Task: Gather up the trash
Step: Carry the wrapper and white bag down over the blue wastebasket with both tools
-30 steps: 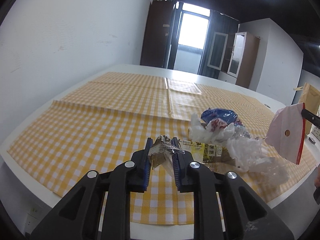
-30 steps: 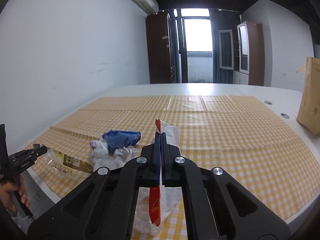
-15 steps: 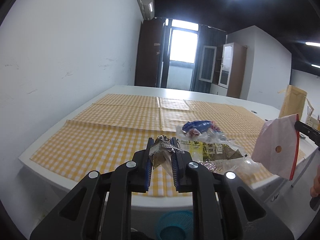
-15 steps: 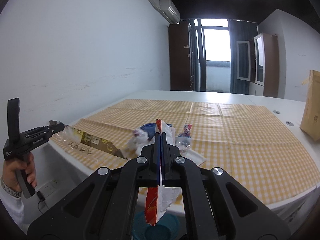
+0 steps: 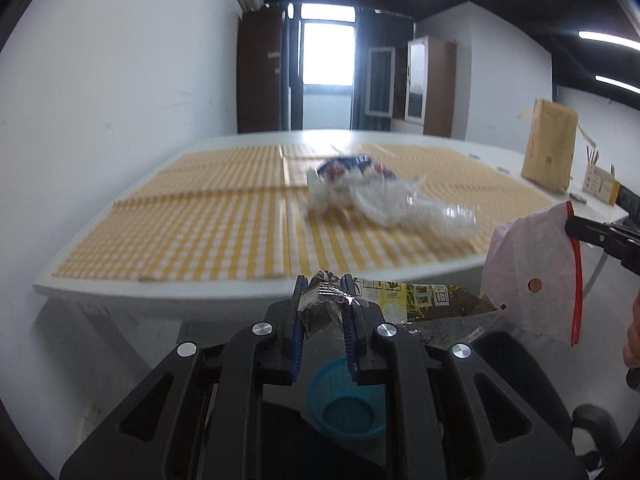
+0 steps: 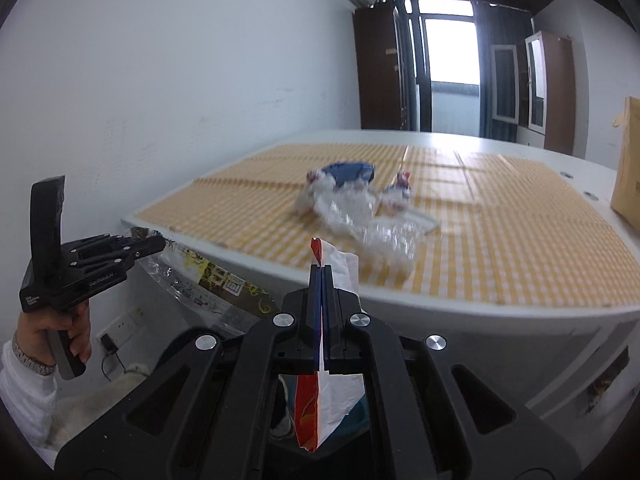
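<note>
Left tongs: the left tongs point(image 5: 324, 312) are clamped on the crumpled end of a clear printed wrapper point(image 5: 424, 304), whose long tail trails off to their right.
Right tongs: the right tongs point(image 6: 321, 280) are pressed fully together on a white-and-red snack bag point(image 6: 320, 408) that hangs below them.
What changed: a second ago both tongs were over the yellow checked cloth; now both have drawn back past the near edge of the surface point(image 5: 224, 292), each load carried with them.
Bin: a blue mesh wastebasket point(image 5: 344, 404) on the floor now shows directly below the left tongs, between their arms.
Meaning for the task: both pieces look ready to be dropped; the left load appears better lined up with the basket than the right.
Still to collect: a pile of crumpled clear plastic and a blue packet point(image 6: 348, 200) lies on the cloth ahead of both tongs, well apart from them.
Left view only: the basket's open mouth, and the flat face of the snack bag with its punched hole, off to the right.
Right view only: the person's hand point(image 6: 60, 328) and white sleeve gripping the left handle, with the wrapper stretched out from it.
</note>
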{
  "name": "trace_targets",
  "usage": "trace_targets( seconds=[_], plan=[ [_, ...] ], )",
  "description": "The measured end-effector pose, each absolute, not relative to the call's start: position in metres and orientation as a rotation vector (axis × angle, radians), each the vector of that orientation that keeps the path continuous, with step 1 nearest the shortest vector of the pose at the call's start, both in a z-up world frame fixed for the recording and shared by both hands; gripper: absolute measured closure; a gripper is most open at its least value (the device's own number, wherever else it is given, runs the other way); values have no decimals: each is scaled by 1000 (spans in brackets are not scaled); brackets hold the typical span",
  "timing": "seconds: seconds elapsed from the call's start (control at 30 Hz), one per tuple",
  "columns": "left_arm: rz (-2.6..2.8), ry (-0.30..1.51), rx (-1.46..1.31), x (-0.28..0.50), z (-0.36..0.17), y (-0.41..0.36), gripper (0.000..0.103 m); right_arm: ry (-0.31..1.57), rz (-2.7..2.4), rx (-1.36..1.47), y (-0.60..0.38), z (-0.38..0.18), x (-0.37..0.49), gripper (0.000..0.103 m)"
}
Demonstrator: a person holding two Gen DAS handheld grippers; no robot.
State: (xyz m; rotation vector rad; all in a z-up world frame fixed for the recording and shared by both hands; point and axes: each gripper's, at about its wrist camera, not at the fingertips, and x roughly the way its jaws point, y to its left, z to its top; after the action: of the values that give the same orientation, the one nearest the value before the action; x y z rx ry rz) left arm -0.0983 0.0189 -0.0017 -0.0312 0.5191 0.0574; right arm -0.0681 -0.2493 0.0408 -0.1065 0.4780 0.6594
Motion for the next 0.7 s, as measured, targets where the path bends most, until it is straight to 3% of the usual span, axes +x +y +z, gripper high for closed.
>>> trace_targets(
  seconds=[0.7],
  plan=[
    [127,817,-73,-29,-152,36,89,845,629,-161,-205,-138,1,103]
  ],
)
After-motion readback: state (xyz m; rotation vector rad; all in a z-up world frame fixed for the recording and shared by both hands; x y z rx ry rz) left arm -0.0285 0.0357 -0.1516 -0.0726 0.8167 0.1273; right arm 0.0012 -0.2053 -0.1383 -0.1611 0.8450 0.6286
